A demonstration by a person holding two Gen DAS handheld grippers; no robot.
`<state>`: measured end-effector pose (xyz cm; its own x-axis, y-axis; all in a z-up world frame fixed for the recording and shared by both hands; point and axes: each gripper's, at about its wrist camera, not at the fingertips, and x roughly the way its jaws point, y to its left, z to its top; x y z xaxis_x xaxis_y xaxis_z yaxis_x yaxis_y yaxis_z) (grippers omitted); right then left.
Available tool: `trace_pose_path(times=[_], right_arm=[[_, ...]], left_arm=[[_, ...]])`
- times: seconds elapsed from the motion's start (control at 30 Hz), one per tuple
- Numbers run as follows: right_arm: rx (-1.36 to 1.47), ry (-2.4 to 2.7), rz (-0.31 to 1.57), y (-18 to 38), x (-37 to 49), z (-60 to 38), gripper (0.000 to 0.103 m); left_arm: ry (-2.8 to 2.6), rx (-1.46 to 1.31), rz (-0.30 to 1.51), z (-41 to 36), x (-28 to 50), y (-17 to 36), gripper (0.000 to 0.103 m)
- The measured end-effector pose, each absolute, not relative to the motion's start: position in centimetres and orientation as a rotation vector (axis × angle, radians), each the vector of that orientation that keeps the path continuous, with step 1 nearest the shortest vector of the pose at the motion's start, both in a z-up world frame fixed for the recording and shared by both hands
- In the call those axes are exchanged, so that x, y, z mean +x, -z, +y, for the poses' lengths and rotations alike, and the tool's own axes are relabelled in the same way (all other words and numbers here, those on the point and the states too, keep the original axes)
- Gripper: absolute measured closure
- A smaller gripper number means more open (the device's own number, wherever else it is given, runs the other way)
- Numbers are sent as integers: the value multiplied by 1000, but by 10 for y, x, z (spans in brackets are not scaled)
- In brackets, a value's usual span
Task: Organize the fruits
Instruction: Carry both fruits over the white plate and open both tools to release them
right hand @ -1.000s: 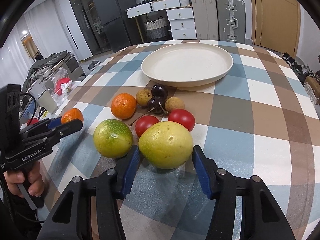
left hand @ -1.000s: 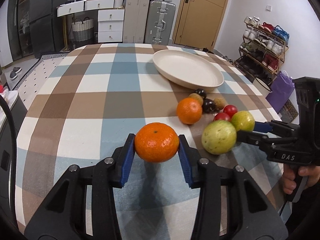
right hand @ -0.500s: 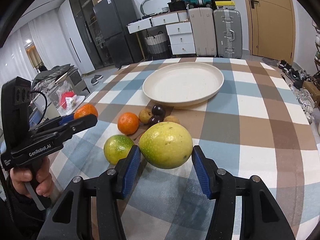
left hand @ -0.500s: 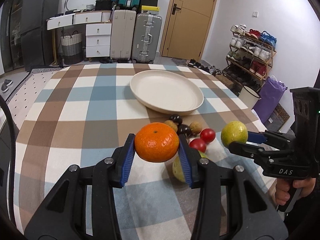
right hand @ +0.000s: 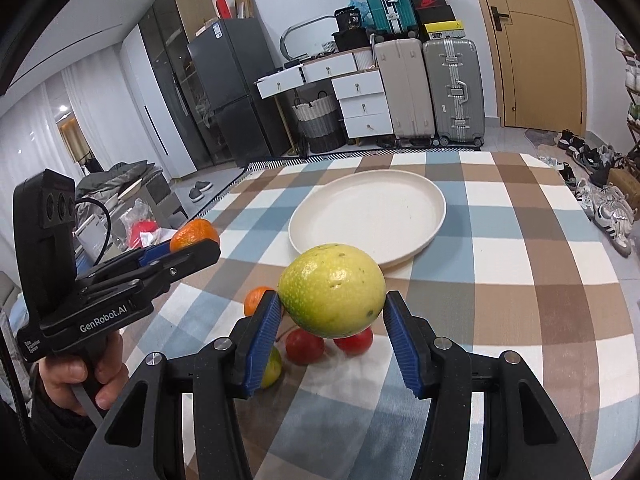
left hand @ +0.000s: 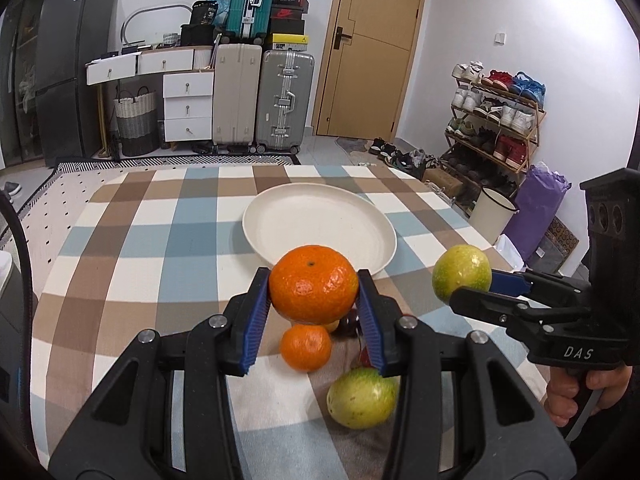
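Left gripper (left hand: 313, 312) clamped on a mandarin (left hand: 313, 283), blue pads flat against both flanks, fruit held clear above the checked tablecloth (left hand: 160, 248). Right gripper (right hand: 334, 332) clamped on a yellow-green fruit (right hand: 332, 290), possibly a passion fruit, also held off the cloth. Cream plate (left hand: 372, 220) empty, lying beyond both loads toward the far side of the table. On the cloth under the grippers: a second mandarin (left hand: 306, 347), another yellow-green fruit (left hand: 362, 396), two red cherry tomatoes (right hand: 305, 346), plus something small and dark mostly hidden behind the left fingers. Step in hand, by the look of it: carrying both fruits to the plate. For a clean carry: keep the squeeze even, since round skins can roll out between flat pads. Bring the loads over the rim with the two tools kept apart, each aimed at its own half of the plate. Lower until the fruit nearly sits on the plate floor before easing the pads off; a drop from height likely means rolling over the shallow rim. Withdraw back and up, clear of the pile below.
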<state>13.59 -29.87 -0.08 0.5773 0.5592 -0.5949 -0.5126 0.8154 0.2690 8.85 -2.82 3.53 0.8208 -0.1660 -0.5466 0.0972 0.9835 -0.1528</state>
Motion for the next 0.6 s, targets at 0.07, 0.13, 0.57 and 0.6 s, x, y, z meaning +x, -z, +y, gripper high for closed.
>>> trace_pose_path(times=[0.07,0.13,0.57,0.6], right_arm=[[79,-627,707,-3,139,-299,49],[95,-628,698,-7,144,-301,49],[118,-604,708,-13,180,-292,49],[115,-604,712,-12,183,-290,49]], left_arm=[[140,-112,583,-30,94,-37,64],[140,-102,576,-33,100,-39,64],[139,-95,539,-40,147,-30,64],[137,-96,541,-40,152,-29,64]])
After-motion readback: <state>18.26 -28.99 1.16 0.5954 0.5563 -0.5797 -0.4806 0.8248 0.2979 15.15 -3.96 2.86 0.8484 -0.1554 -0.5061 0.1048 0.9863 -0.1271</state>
